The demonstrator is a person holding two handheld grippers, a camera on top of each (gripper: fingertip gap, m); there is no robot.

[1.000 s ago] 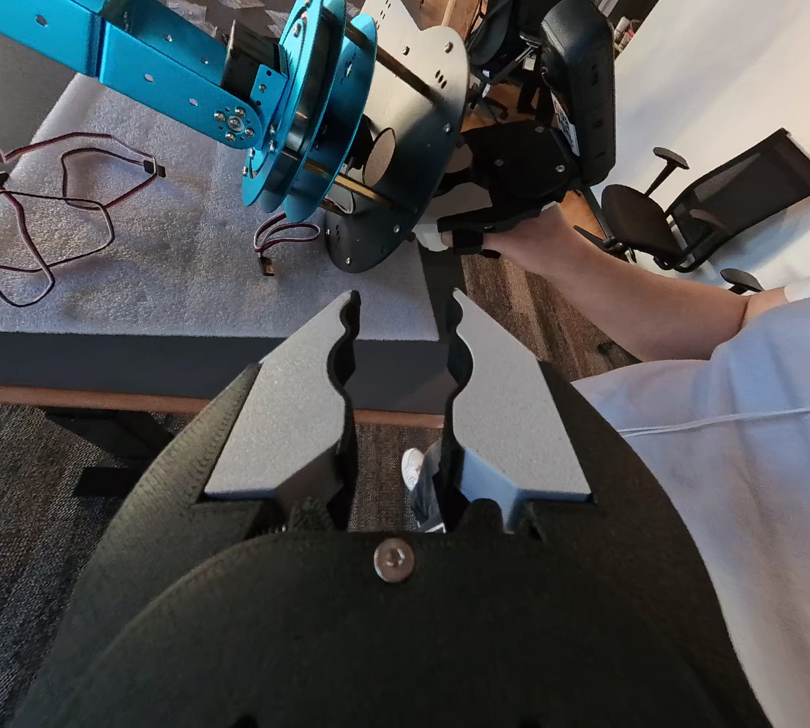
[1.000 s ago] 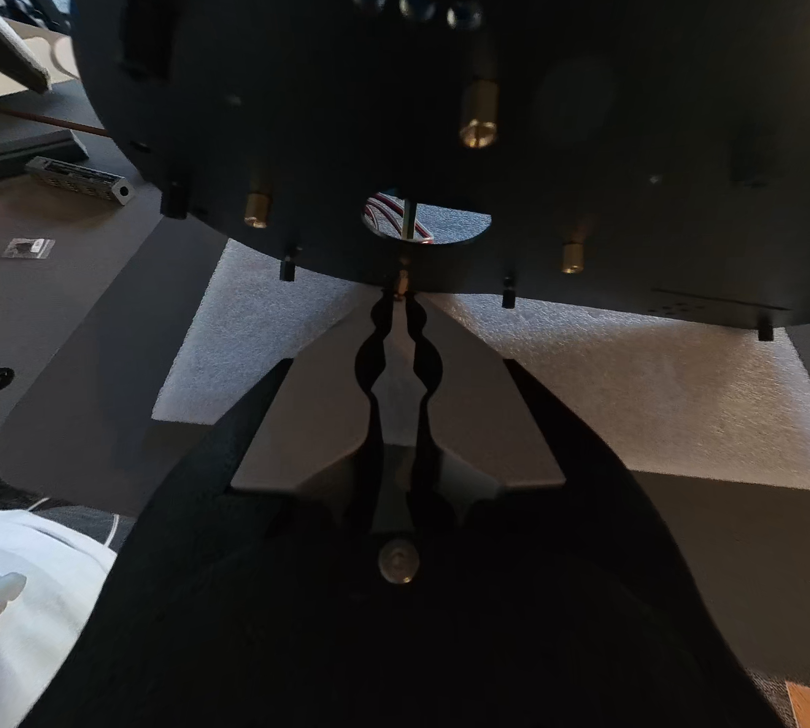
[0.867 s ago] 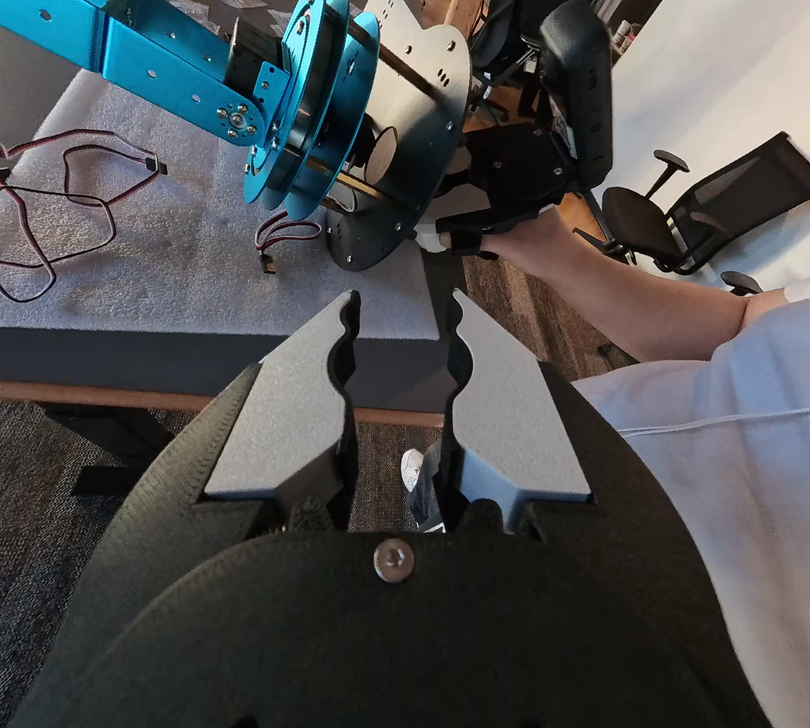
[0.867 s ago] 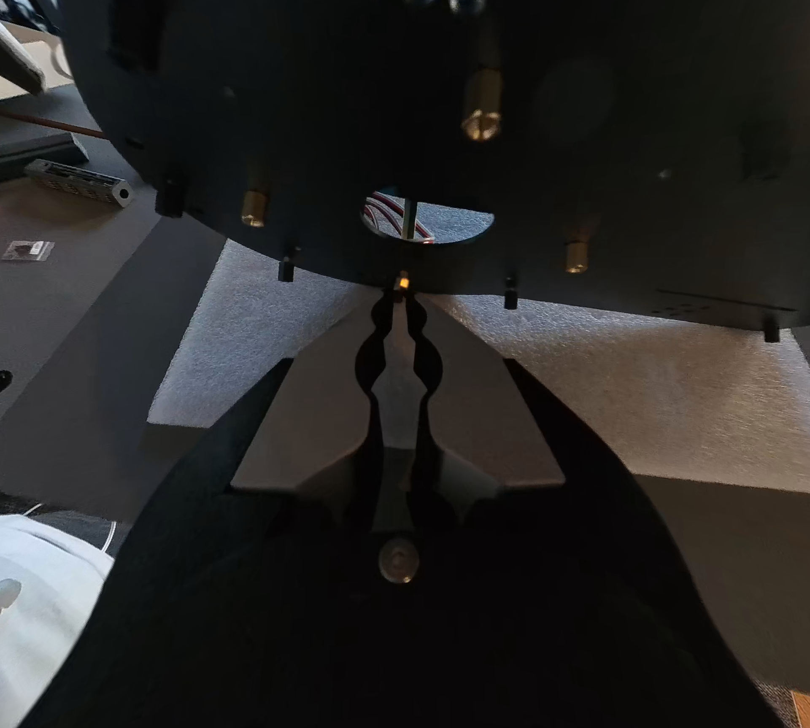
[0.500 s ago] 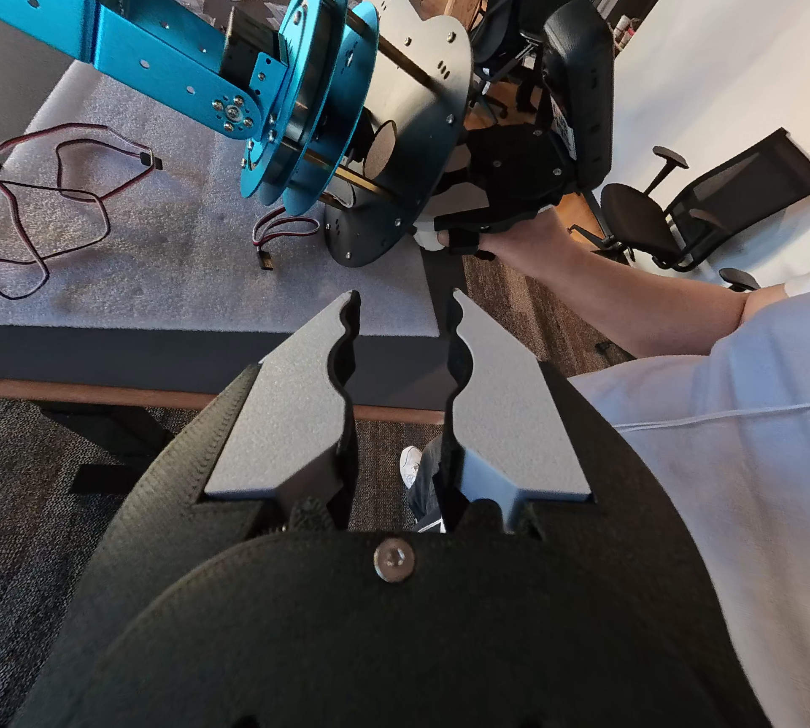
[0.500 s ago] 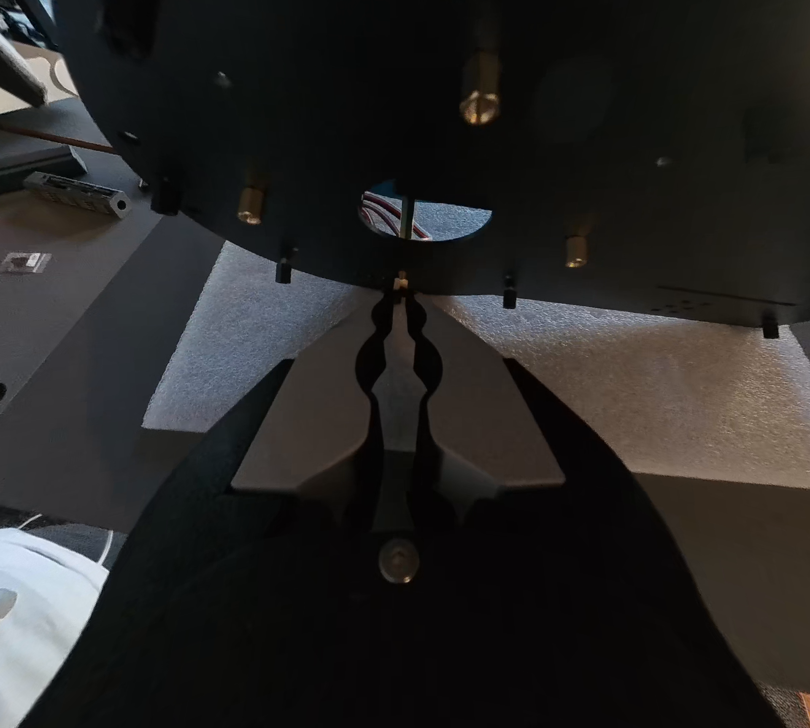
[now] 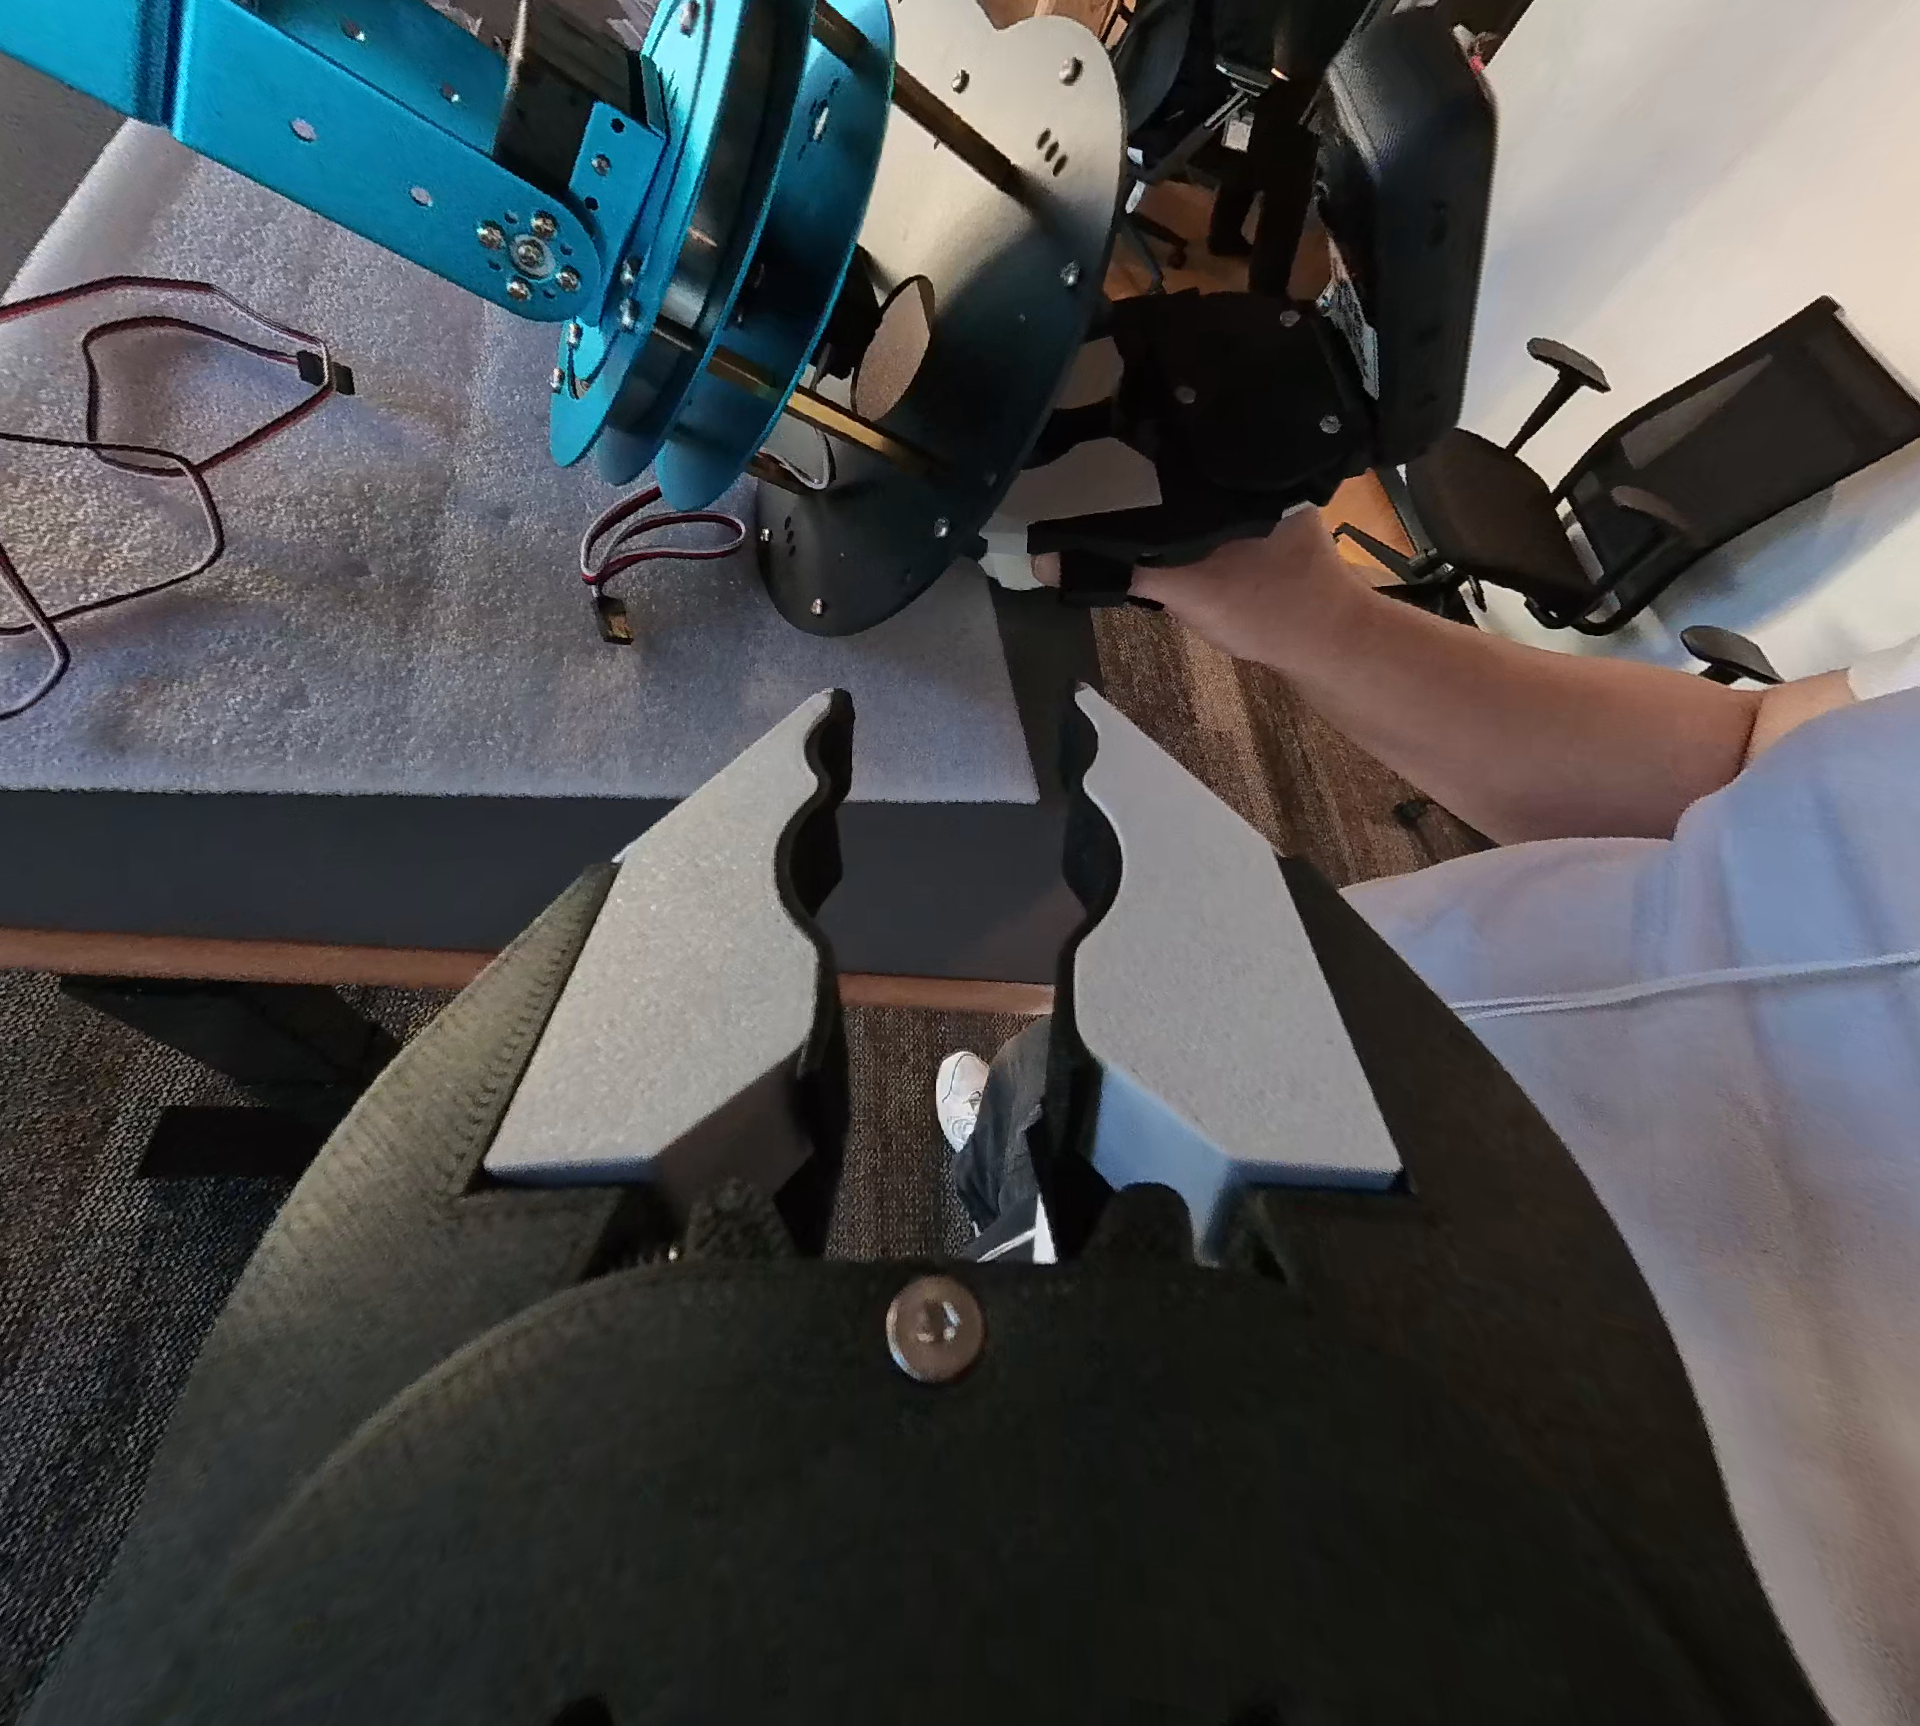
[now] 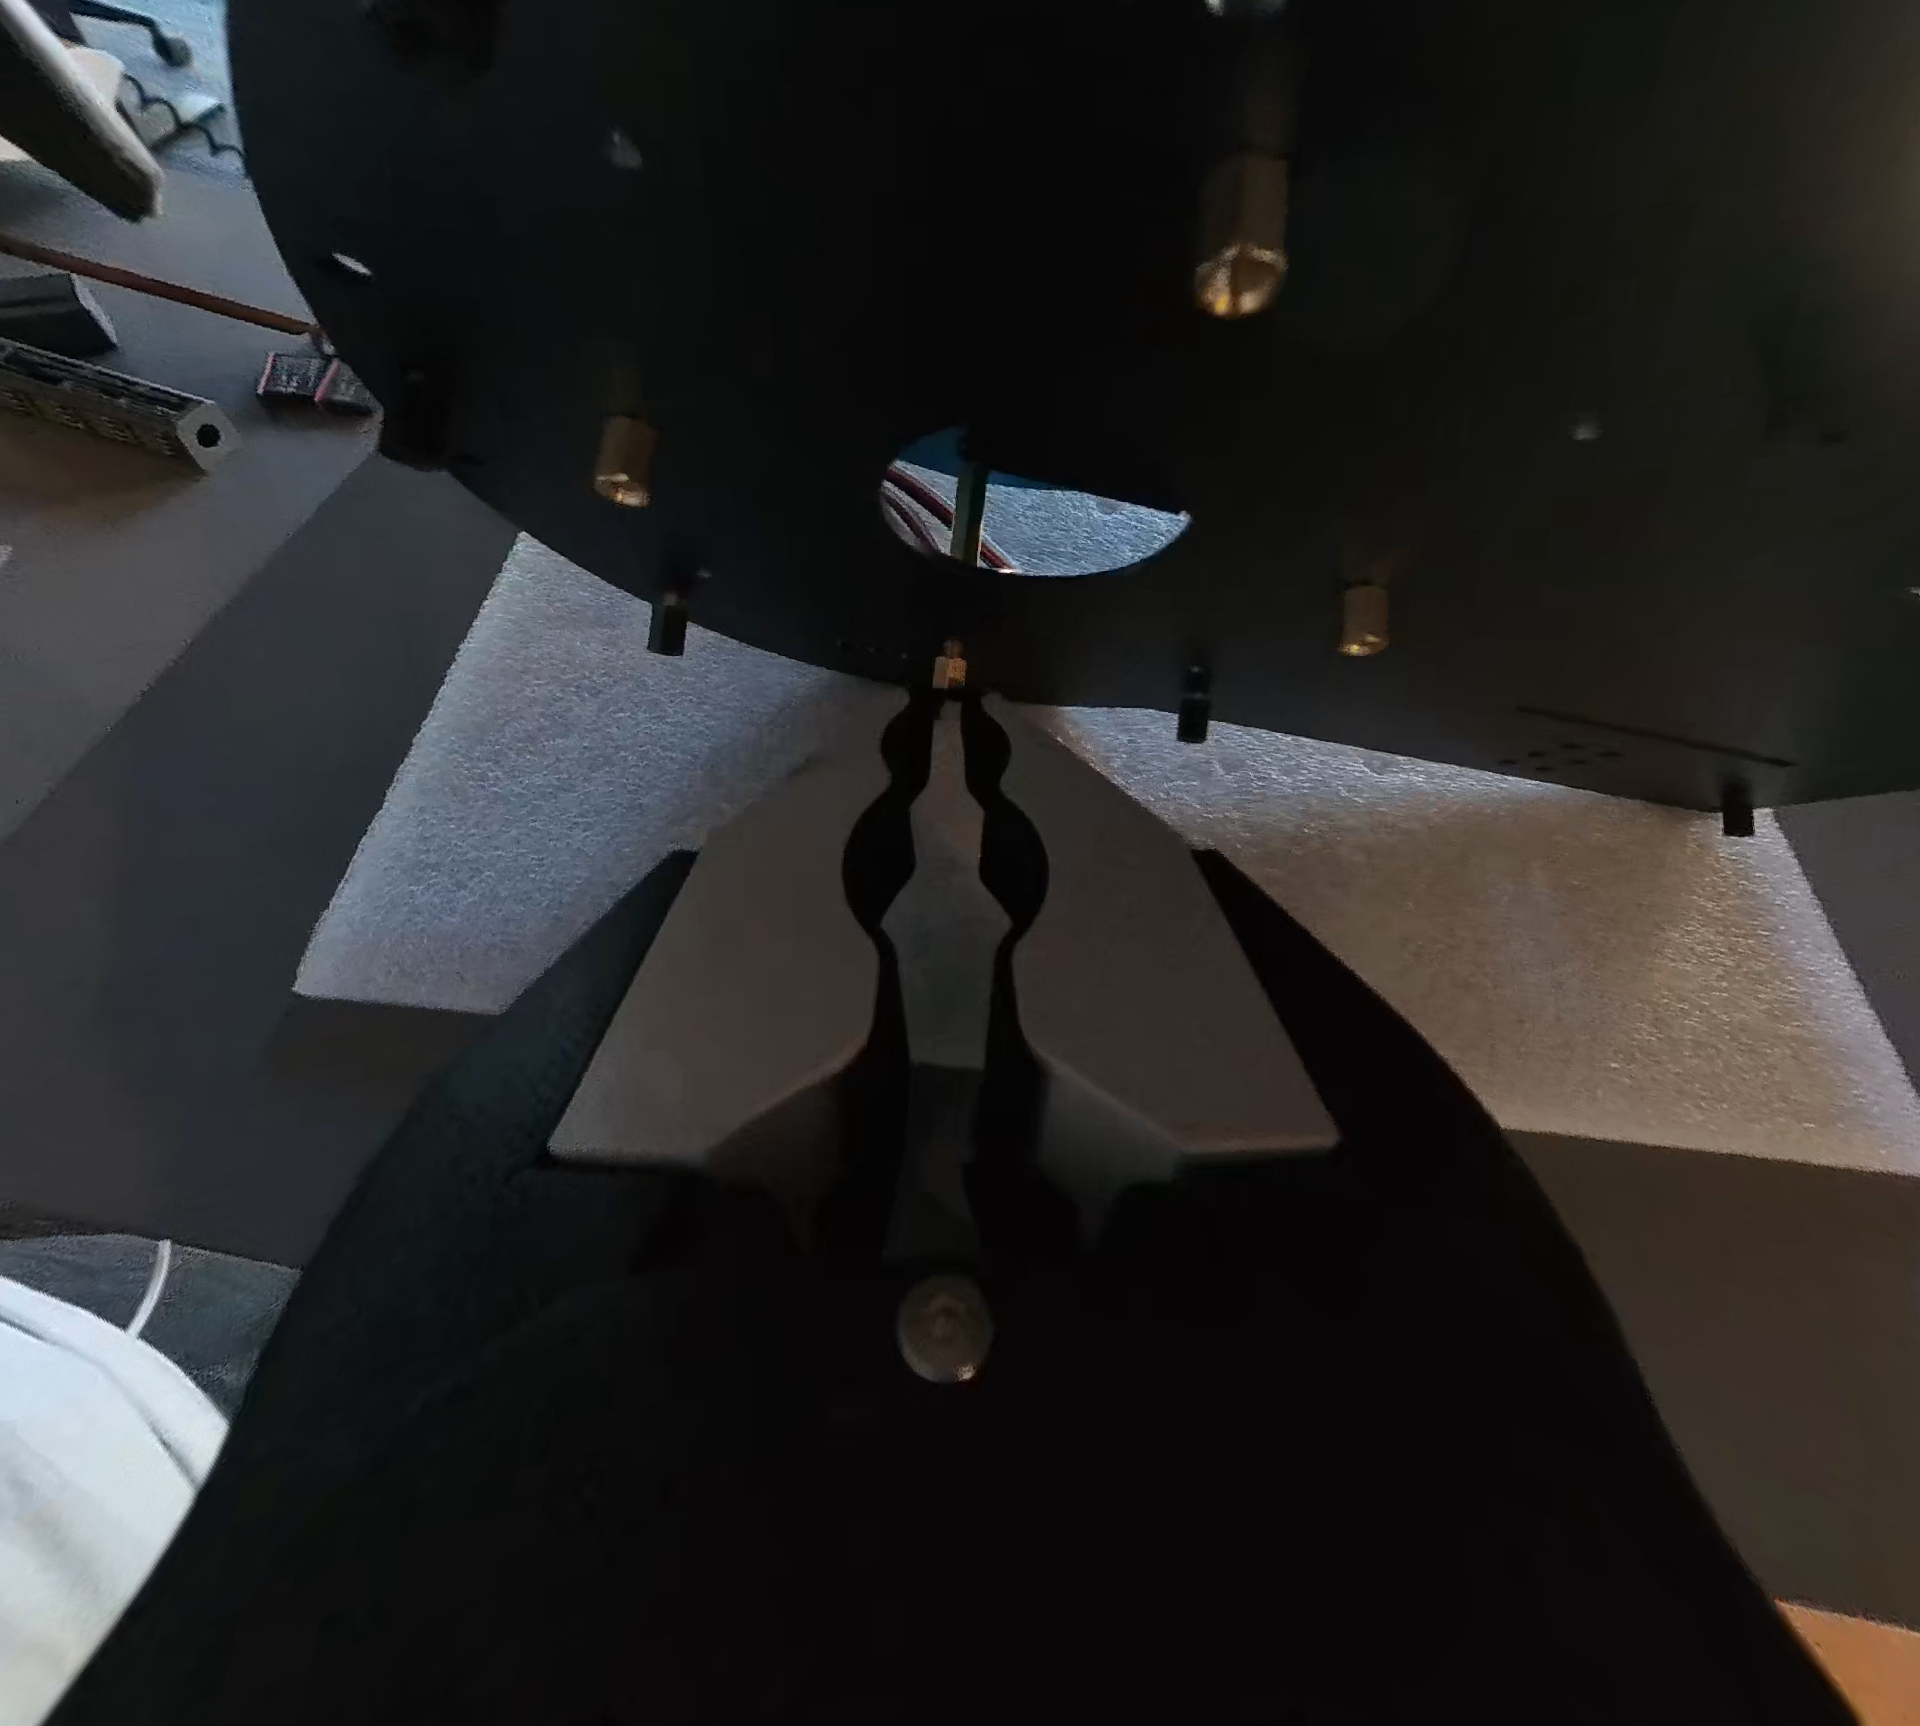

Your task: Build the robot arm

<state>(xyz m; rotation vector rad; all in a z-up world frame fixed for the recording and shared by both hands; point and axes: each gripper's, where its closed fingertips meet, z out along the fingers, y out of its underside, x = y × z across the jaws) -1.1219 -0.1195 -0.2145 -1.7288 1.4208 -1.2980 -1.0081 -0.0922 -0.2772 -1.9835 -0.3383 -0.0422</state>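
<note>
Right gripper (image 8: 948,708) nearly closed, fingertips pinching a small brass standoff (image 8: 950,670) at the black round base plate (image 8: 935,170) edge just ahead, left gripper (image 7: 951,720) open, empty, short of grey foam mat (image 7: 364,616), blue arm (image 7: 312,87) beyond.

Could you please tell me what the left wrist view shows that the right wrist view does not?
Only the left wrist view: the blue arm, blue discs, loose wires and open, empty left gripper. Only the right wrist view: a small brass standoff pinched by the right gripper. Both: the black round plate and white foam pad.
</note>
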